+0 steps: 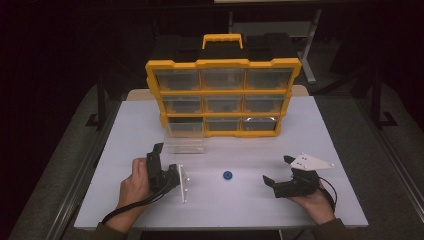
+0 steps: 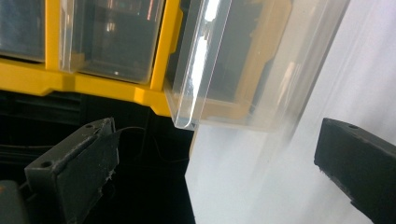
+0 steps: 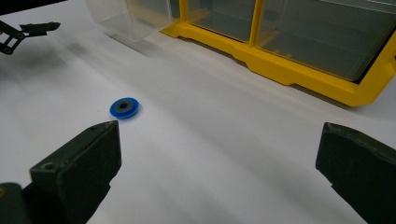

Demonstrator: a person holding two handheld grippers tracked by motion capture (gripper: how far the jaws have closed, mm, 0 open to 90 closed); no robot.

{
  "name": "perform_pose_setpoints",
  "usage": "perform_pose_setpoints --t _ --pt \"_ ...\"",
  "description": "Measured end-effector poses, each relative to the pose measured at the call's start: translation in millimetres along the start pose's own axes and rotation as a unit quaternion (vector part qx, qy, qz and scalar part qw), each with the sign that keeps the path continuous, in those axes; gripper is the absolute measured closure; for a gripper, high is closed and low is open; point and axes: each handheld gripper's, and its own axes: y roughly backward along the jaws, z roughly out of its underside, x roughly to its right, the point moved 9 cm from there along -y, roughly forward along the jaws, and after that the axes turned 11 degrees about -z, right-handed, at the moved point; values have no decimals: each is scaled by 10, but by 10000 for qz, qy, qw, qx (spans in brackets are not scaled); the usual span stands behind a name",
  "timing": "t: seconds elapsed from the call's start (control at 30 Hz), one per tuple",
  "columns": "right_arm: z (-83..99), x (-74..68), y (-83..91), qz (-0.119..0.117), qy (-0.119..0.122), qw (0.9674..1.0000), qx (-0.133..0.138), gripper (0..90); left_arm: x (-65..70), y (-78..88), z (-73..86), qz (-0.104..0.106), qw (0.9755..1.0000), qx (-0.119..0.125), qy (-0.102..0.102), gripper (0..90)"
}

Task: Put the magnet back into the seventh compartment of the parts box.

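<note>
Two hand-held grippers, left point(image 1: 161, 165) and right point(image 1: 280, 175), rest spread and empty; between them, at six o'clock from the organiser point(image 1: 223, 97), lies a small blue disc point(image 1: 228, 175), probably light, rigid, slippery—pinch its rim.

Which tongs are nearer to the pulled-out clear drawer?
Left. The left tongs are just in front of the clear drawer, open and pointing toward it. The right tongs are open, farther off to its right, beyond the blue disc.

A yellow drawer cabinet point(image 1: 223, 97) stands on the white table point(image 1: 320, 130), one clear drawer point(image 1: 185, 136) pulled out.
</note>
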Motion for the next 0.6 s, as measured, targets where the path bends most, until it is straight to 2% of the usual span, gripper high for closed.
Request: perform_pose_setpoints --t 0.1,0.17,0.27,0.33,0.37,0.43,0.6 --pt "1 -1 -1 -2 -1 10000 -2 0 4 -13 16 36 10000 -36 68 0" --pt "1 -1 -2 -2 -2 10000 -5 0 12 -29 16 27 9998 -9 210 0" --pt "0 -5 -2 -3 5 10000 0 0 11 -35 34 93 9996 -64 264 0" --pt "-1 -2 -2 -4 7 10000 2 0 21 -44 37 154 9989 -65 429 0" --pt "1 -3 -3 -9 -3 10000 -10 0 13 -40 55 206 9990 -132 386 0" --pt "1 -2 -4 -8 21 10000 -7 0 24 -54 62 250 9980 -120 575 0" --pt "3 -1 -10 -17 7 10000 -22 0 11 -72 85 316 9959 -165 828 0"
